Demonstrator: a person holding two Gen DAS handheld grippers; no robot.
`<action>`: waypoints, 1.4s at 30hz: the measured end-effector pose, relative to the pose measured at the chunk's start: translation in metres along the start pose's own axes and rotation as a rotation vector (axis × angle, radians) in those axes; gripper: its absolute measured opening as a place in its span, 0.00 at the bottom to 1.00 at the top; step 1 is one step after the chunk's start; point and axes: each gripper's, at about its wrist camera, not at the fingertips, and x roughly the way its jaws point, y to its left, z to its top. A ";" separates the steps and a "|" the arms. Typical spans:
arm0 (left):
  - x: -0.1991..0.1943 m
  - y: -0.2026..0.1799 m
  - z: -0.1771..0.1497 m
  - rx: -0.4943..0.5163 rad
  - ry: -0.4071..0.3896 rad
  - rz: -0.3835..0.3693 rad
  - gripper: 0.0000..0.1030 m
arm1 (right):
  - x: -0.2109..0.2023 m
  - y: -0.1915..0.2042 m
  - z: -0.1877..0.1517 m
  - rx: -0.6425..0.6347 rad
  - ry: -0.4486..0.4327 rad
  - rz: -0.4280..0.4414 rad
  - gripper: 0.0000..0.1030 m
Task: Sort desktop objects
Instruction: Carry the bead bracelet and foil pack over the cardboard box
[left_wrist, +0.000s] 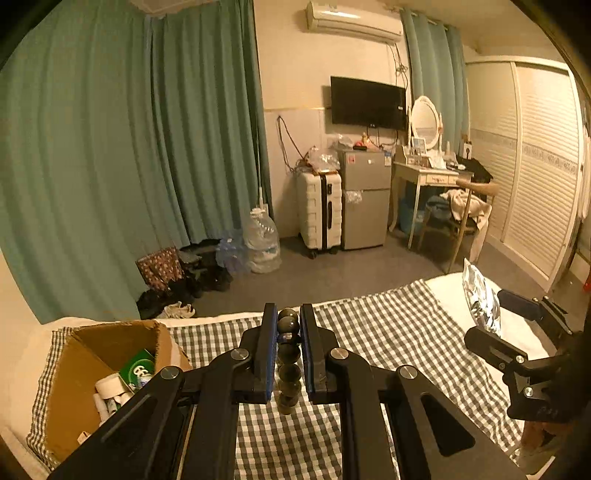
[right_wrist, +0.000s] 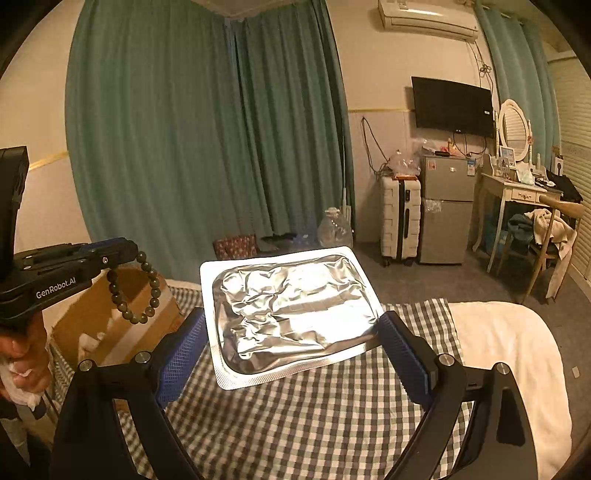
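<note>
Silver foil pouch (right_wrist: 291, 314), crinkly and shiny with a flat sealed rim, sits clamped by its side edges between the wide-spread pads of the right gripper (right_wrist: 291, 343), held up over the checked cloth (right_wrist: 314, 424). The left gripper (left_wrist: 288, 350) is pinched nearly closed on a dark green bead bracelet (left_wrist: 288, 354) dangling in a loop, above the cardboard box (left_wrist: 70, 373) with small packages inside.
</note>
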 end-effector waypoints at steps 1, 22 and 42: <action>-0.004 0.002 0.001 0.000 -0.007 0.001 0.11 | -0.003 0.003 0.002 -0.002 -0.006 0.002 0.90; -0.039 0.102 -0.008 -0.089 -0.037 0.132 0.11 | 0.019 0.094 0.026 -0.046 -0.040 0.105 0.90; -0.031 0.227 -0.071 -0.268 0.065 0.241 0.11 | 0.092 0.225 0.017 -0.148 0.027 0.262 0.90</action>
